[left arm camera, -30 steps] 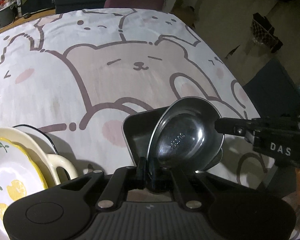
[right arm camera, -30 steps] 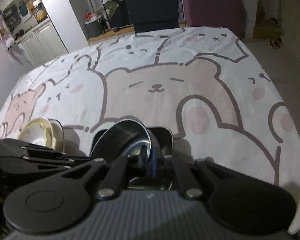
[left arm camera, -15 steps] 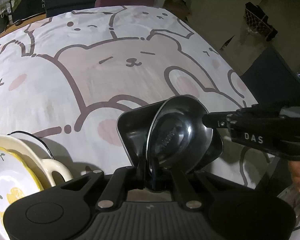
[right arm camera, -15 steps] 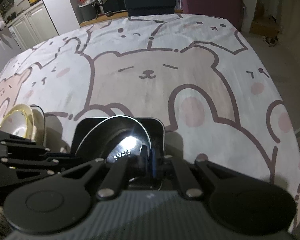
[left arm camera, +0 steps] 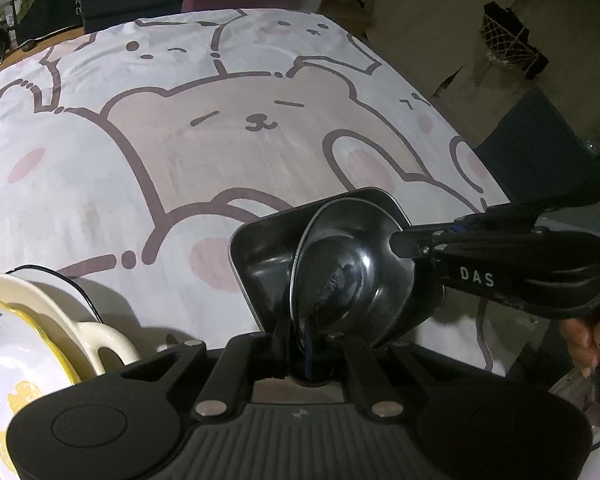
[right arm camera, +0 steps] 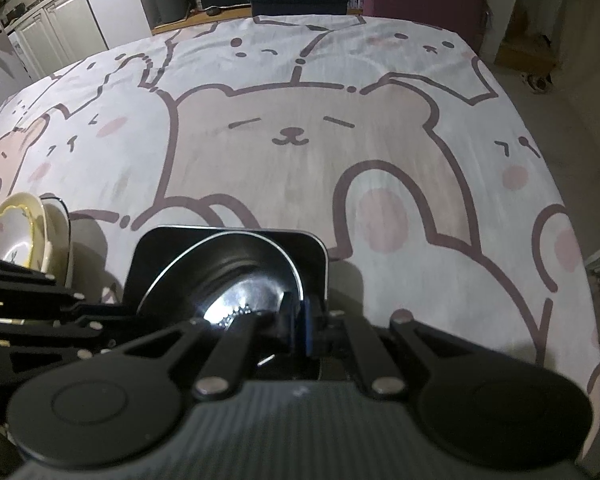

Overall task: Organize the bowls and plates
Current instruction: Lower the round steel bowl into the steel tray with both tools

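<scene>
A round steel bowl (left arm camera: pixel 352 272) stands tilted on edge against a dark square steel tray (left arm camera: pixel 260 248). My left gripper (left arm camera: pixel 300 340) is shut on the bowl's near rim. My right gripper (right arm camera: pixel 296 320) is shut on the bowl's rim (right arm camera: pixel 236 280) from the other side; its fingers (left arm camera: pixel 412 240) show in the left wrist view touching the bowl's right edge. The tray (right arm camera: pixel 156 252) stands behind the bowl in the right wrist view.
Ceramic dishes stand on edge at the left: a lemon-print plate (left arm camera: pixel 8 352), a cream dish with a handle (left arm camera: pixel 100 344) and a white black-rimmed plate (left arm camera: pixel 48 276). They show in the right wrist view (right arm camera: pixel 20 232). The bear-print tablecloth (left arm camera: pixel 220 128) stretches beyond.
Both grippers and the bowl have shifted slightly right and forward over the table. The bowl stays pinched between them and tips a little more upright against the tray.
</scene>
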`<action>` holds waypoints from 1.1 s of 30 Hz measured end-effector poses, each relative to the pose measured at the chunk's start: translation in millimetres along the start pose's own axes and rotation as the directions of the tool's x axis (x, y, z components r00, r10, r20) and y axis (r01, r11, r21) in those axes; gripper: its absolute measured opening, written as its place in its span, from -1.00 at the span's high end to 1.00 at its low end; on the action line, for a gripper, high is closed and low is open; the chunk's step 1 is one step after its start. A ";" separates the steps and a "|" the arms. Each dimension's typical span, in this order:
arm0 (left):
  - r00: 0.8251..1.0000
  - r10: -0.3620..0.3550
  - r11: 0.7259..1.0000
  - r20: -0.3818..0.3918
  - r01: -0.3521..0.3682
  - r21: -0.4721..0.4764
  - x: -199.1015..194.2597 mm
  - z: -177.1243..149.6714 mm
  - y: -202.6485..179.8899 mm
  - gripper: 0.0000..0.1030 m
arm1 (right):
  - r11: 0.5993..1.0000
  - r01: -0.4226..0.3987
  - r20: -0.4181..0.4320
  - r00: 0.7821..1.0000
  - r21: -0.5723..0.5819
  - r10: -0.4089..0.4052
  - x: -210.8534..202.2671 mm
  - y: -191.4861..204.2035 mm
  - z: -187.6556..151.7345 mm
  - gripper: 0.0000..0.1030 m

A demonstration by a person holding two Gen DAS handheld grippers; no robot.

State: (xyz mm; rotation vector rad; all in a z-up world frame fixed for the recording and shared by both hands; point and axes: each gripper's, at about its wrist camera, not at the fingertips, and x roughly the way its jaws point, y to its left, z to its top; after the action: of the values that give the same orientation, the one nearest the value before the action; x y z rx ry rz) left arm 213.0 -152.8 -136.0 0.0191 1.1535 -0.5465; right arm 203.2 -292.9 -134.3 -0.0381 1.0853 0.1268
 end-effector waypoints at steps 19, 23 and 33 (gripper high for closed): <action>0.999 -0.017 1.000 0.039 0.017 0.000 -9.7 3.0 2.5 0.65 | 1.000 -0.014 0.015 1.000 0.004 0.014 4.7 1.7 4.6 0.53; 0.999 -0.019 1.000 0.045 0.019 0.001 -11.5 3.2 2.8 0.61 | 1.000 -0.011 0.022 1.000 0.009 0.011 4.4 2.0 5.1 0.42; 0.997 -0.019 1.000 0.075 0.018 0.009 -21.3 5.2 3.8 0.40 | 0.999 -0.046 0.049 0.998 0.020 0.045 -0.1 4.8 5.7 0.06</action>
State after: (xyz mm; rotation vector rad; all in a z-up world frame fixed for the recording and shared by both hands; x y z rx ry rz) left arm 212.9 -142.4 -116.4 -0.0047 1.0788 -0.5642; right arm 207.6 -287.6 -131.5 0.0085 1.0393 0.1563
